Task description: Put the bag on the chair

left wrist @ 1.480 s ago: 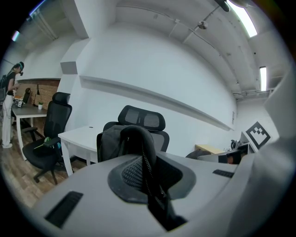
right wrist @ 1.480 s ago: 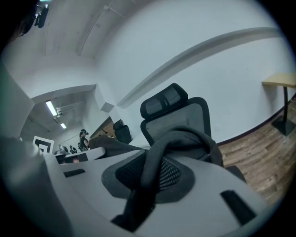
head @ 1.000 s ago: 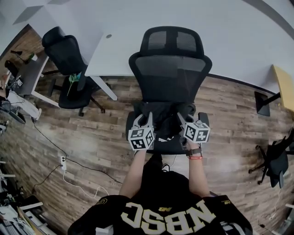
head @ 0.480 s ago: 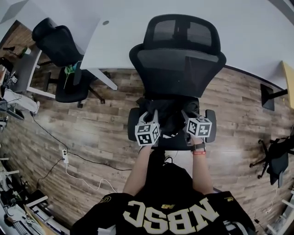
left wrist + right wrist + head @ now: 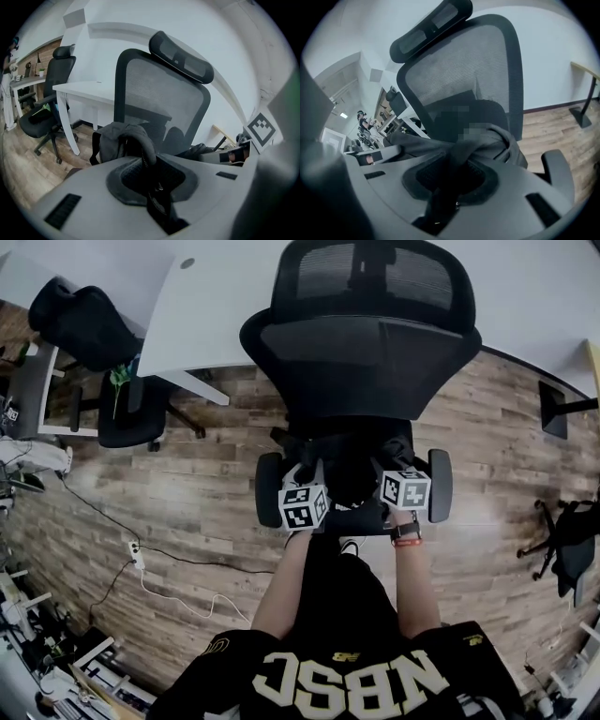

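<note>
A black mesh office chair [image 5: 366, 352] stands right in front of me. On its seat, between the armrests, lies the dark bag [image 5: 349, 470]. My left gripper [image 5: 305, 474] is at the bag's left side and my right gripper [image 5: 382, 474] at its right. Seen from the left gripper view, the left gripper [image 5: 150, 180] is shut on a dark strap of the bag [image 5: 129, 136], with the chair's backrest [image 5: 159, 93] behind. The right gripper view shows the right gripper [image 5: 445, 187] pinching a bunched fold of the bag [image 5: 487, 136].
A white desk [image 5: 216, 306] stands behind the chair on the left, with a second black chair [image 5: 103, 362] beside it. A power strip with cables [image 5: 139, 559] lies on the wood floor at left. Another chair [image 5: 567, 549] is at the far right.
The chair has come closer and fills more of the head view. Both grippers stay on the bag and have shifted a little toward the backrest, over the seat.
</note>
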Demonstrator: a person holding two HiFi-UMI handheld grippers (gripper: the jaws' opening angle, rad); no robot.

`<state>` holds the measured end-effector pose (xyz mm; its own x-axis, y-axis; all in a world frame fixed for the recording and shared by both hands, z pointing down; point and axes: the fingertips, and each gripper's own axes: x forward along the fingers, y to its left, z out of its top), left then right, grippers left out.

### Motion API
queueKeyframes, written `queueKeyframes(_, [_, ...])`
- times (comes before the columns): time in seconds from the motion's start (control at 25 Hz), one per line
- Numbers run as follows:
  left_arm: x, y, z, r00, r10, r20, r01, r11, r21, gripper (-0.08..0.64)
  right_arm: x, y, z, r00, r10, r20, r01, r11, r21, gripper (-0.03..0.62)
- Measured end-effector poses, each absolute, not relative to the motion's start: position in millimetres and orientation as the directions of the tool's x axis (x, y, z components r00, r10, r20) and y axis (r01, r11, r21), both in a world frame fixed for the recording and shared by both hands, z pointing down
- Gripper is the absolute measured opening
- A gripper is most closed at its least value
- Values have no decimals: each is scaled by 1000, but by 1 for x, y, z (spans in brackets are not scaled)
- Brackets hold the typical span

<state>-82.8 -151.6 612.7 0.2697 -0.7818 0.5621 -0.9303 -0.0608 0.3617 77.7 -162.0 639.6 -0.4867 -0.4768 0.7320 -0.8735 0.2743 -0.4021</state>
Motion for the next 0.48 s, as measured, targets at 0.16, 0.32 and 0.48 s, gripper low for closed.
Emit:
queueKeyframes(0.16, [-78,-162,650,281,-752,596,-928,-55,368,41,86,-166,671,-470,-446,762,-882,253,-396,75])
queueKeyframes(0.32, [-76,-166,689,291,-710,641,-928,-46,370,43,94,-167,706,-456,-417,786,-890,213,-403,75])
queueKeyframes(0.48, [-70,-168,729,275,-670,690,-923,17,384,47,104,-171,738,-447,-391,805,-895,208,-396,75])
